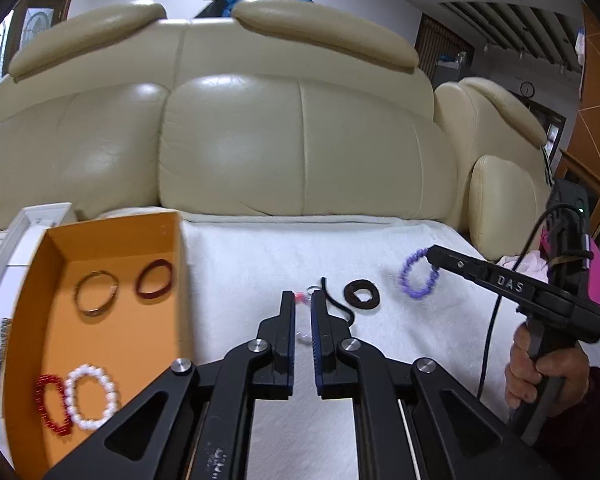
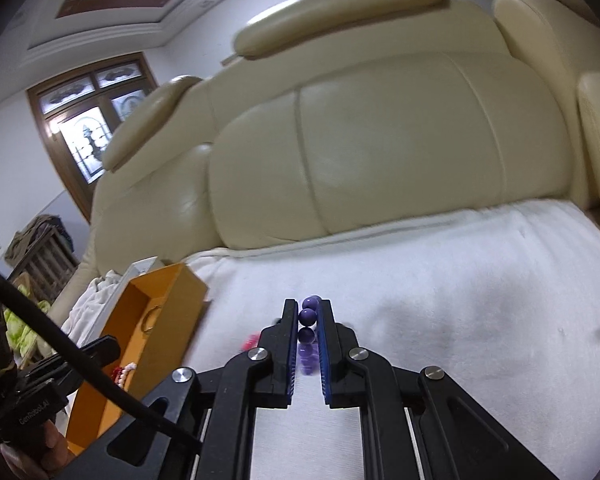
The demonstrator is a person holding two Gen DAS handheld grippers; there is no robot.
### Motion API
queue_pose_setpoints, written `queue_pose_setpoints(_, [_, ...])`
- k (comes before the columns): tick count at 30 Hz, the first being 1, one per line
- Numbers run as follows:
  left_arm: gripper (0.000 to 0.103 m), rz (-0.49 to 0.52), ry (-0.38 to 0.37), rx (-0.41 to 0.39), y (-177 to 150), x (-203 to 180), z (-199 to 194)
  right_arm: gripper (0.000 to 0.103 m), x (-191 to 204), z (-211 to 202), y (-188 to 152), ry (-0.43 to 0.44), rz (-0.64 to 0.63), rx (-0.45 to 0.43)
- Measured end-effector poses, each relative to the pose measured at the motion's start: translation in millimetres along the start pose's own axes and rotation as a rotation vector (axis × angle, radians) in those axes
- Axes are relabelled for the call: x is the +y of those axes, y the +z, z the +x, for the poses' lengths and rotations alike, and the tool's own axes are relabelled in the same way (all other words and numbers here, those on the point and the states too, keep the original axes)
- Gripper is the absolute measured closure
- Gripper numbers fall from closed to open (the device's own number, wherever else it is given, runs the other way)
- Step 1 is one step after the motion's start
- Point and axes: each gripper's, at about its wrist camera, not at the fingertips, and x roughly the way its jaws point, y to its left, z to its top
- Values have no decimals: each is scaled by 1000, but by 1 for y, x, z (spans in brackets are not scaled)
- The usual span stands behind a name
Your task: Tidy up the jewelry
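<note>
While the right gripper [image 2: 308, 310] pinches the purple bead bracelet [image 1: 419, 274] between its fingertips, the loop hangs off the tip above the right part of the white blanket [image 1: 260, 256]; in the right wrist view its beads [image 2: 307, 316] run in a line along the fingers, so the loop's plane lies with the gripper's long axis. From the left wrist view the ring of beads faces the camera, roughly oval.

On the blanket near its front edge lie one dark brown hair tie [image 1: 362, 293], flat, and one thin black cord [image 1: 336, 304] whose length runs from back-left to front-right. Something small and red with a clear ring [image 1: 305, 294] sits at the tips of the left gripper [image 1: 302, 300], whose fingers stand a narrow way apart; whether they touch anything I cannot tell.

The orange box [image 1: 168, 232] sits at the blanket's left edge, its long axis running front to back. Four pieces lie flat inside: one metal bangle [image 1: 96, 293] and one dark red band [image 1: 155, 279] side by side toward the back, one red bead bracelet [image 1: 52, 405] and one white pearl bracelet [image 1: 90, 397] touching each other toward the front. A cream leather sofa back [image 1: 236, 140] rises behind.
</note>
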Motion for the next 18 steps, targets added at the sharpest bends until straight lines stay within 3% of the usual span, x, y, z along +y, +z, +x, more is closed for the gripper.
queue_pose_setpoints(2, [73,7,-2,25,1,-7,17,93,-12,-1,2,-18,22,7])
queue_pose_setpoints(4, [63,25,17,51,3,-16,36,93,-20,-1,4,-23,36,10])
queue_pose_setpoints(10, [62,27,32,118,8,-26,88,93,-39,-1,11,-33,47,19])
queue_pose_setpoints(18, [62,-5,54,177,11,-28,128,93,-52,7,11,-31,74,48])
